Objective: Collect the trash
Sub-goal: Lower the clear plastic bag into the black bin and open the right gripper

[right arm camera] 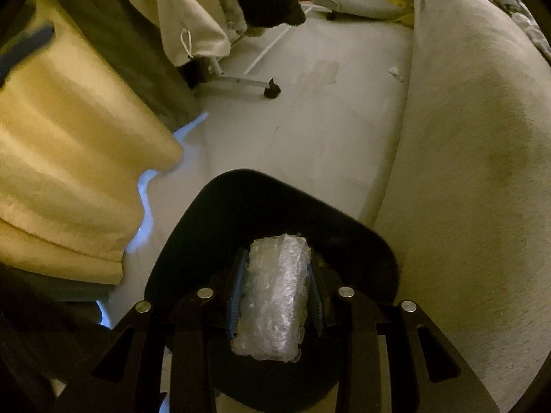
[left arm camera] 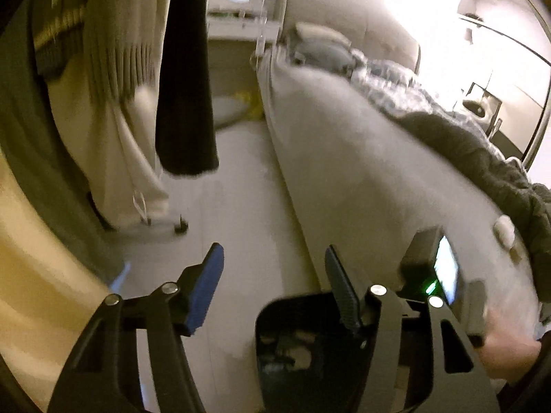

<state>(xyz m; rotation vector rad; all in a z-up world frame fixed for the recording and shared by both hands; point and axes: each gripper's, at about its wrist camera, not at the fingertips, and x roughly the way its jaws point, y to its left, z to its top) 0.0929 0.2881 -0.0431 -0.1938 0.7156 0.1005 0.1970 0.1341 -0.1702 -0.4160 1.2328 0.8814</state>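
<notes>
Right tongs [right arm camera: 275,296], clamped on the bubble wrap [right arm camera: 273,292], hang straight over the bin's [right arm camera: 213,213] mouth; left tongs [left arm camera: 272,289] gape empty.

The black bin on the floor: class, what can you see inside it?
In the left wrist view, the black bin holds a few pale crumpled scraps. The left gripper fingers cover its right part, and its depths are too dark to read.
</notes>
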